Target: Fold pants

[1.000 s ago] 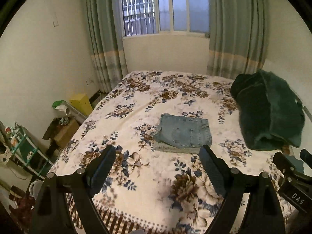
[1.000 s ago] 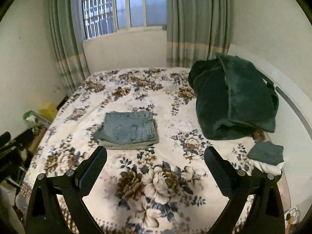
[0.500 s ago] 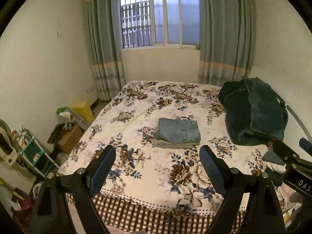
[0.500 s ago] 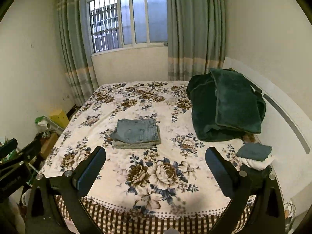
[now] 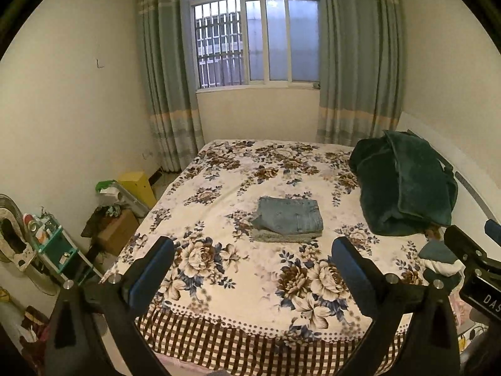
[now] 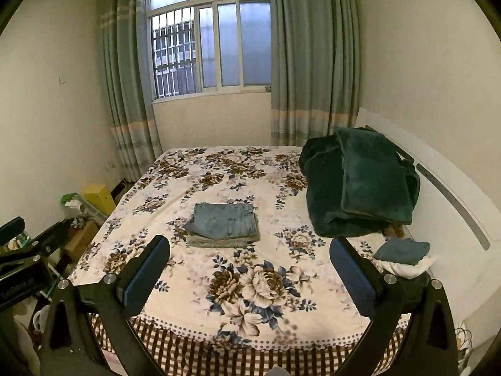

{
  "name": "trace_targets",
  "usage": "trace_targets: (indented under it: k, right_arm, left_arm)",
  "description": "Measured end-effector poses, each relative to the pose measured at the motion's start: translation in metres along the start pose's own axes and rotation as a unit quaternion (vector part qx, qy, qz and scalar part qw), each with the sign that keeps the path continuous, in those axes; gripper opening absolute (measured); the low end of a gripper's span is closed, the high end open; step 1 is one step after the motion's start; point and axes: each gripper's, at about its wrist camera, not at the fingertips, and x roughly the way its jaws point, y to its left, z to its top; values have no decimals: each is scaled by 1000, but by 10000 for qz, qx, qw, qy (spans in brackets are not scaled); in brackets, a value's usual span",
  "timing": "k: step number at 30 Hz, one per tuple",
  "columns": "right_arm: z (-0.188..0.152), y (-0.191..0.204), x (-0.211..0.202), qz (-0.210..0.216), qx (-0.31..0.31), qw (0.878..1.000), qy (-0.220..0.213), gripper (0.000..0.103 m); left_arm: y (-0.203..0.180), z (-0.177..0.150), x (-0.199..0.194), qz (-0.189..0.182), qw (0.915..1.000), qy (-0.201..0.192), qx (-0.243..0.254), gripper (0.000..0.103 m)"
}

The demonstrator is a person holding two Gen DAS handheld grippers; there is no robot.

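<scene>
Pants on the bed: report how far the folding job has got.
Done: the jeans lie folded in a compact rectangle on a grey folded piece on the bed. In hand: nothing; the left gripper and right gripper are open and empty, short of the bed. Left: nothing visible.

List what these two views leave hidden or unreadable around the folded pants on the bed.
- Grey garment under the folded jeans: only its edge shows in both views, so its type is unclear.
- Whatever lies beneath the green blanket: covered.
- Right gripper label: cut off by the left view's edge.
- Shelf items by the wall: too small, and partly blocked in the right view by the left gripper.
</scene>
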Motion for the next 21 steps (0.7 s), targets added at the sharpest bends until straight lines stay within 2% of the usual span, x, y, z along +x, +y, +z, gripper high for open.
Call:
trace_targets:
  k: [21]
  right_arm:
    - [1, 0, 0, 179, -26, 9998, 80, 103]
  left_arm:
    - [-1, -3, -13, 33, 10000, 9, -47, 103]
